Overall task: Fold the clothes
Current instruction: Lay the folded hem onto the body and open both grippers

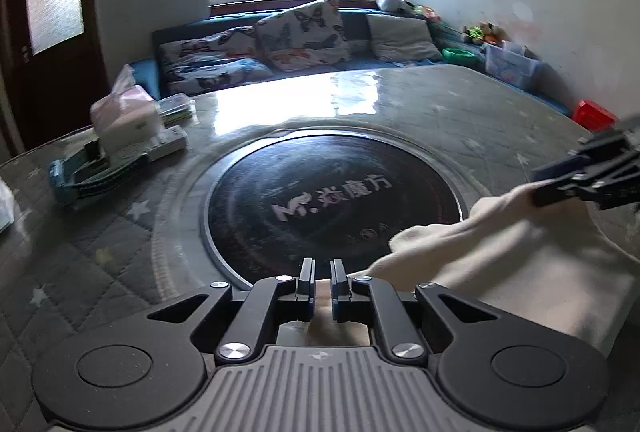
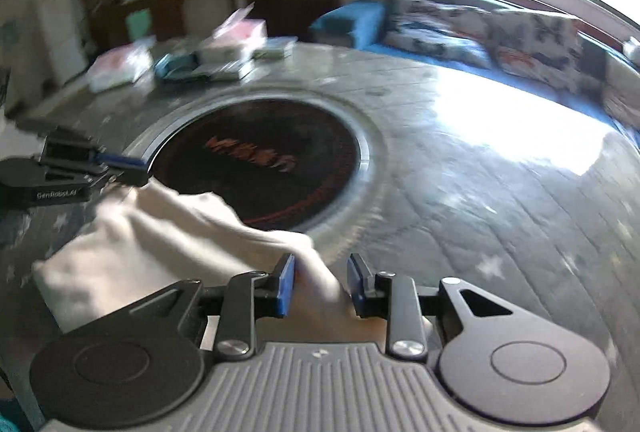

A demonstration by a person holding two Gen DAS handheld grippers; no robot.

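A cream garment (image 1: 512, 260) is stretched between both grippers above the table. My left gripper (image 1: 322, 282) has its jaws nearly together, pinching one edge of the cloth; it also shows in the right wrist view (image 2: 124, 167) at the left. My right gripper (image 2: 320, 282) has its jaws spread with the cloth (image 2: 160, 232) bunched between the blue pads (image 2: 286, 284), and contact is unclear. In the left wrist view the right gripper (image 1: 560, 183) appears at the right, on the cloth's other corner.
A round table (image 1: 440, 119) with a quilted star cover holds a black round hob (image 1: 332, 203) at its centre. A tissue pack (image 1: 124, 115), remote and boxes sit at the left. A sofa with butterfly cushions (image 1: 304, 31) is behind.
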